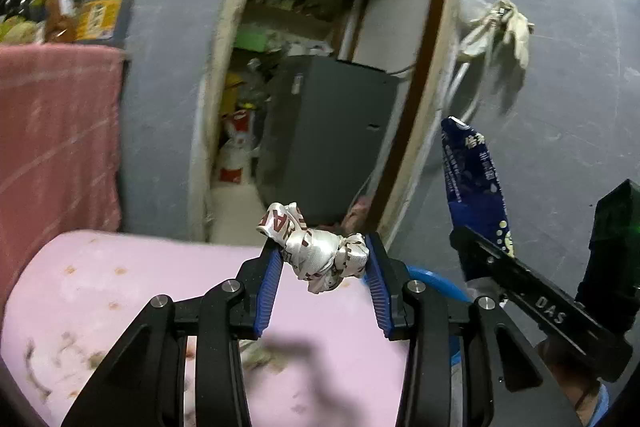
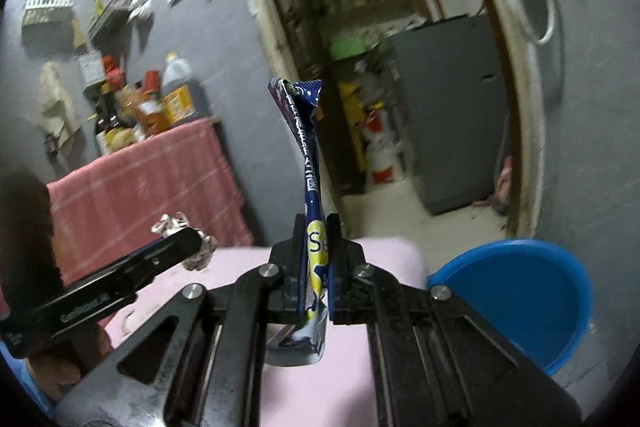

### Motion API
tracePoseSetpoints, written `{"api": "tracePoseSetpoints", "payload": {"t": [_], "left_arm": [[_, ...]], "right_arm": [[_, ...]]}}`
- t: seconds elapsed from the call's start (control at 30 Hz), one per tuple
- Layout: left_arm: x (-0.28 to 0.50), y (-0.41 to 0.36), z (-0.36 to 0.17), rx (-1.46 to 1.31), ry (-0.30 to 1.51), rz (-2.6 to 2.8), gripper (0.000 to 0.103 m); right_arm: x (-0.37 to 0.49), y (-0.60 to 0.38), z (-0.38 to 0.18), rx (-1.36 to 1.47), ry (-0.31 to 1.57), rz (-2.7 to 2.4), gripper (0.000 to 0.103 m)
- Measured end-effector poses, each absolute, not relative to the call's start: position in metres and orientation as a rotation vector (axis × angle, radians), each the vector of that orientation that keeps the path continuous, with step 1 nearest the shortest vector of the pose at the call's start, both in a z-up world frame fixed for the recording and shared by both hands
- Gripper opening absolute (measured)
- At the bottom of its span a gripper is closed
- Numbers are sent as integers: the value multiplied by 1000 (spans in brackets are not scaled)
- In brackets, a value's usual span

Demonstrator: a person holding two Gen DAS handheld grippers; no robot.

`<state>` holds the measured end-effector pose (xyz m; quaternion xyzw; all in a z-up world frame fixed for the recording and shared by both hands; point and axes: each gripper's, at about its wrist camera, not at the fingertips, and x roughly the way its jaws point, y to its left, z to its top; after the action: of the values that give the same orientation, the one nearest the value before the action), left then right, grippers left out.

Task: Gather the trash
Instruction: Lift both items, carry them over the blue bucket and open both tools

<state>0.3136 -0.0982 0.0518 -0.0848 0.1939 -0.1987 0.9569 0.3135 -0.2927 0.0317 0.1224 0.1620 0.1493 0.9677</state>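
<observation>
My left gripper is shut on a crumpled white wrapper with red letters and holds it above a pink table. My right gripper is shut on a long blue wrapper that stands upright above the same pink table. The blue wrapper and the right gripper also show at the right of the left wrist view. The white wrapper and the left gripper show at the left of the right wrist view. A blue bucket stands on the floor right of the table.
A pink cloth covers a stand with bottles at the left. An open doorway straight ahead shows a grey fridge and a red and white cylinder. Grey walls flank the doorway; a rag hangs on the right wall.
</observation>
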Motion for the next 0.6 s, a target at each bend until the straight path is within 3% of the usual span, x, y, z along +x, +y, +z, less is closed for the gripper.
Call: {"api": "tracePoseSetpoints", "payload": {"t": [0.37,0.6], "left_arm": [[379,-186,32,-120,556,-557,36],[418,-235,-3,-104,750,-575,36]], "right_arm": [[339,-381,-10,304,417,106,8],[350,-420,-45,393,503,50,8]]}}
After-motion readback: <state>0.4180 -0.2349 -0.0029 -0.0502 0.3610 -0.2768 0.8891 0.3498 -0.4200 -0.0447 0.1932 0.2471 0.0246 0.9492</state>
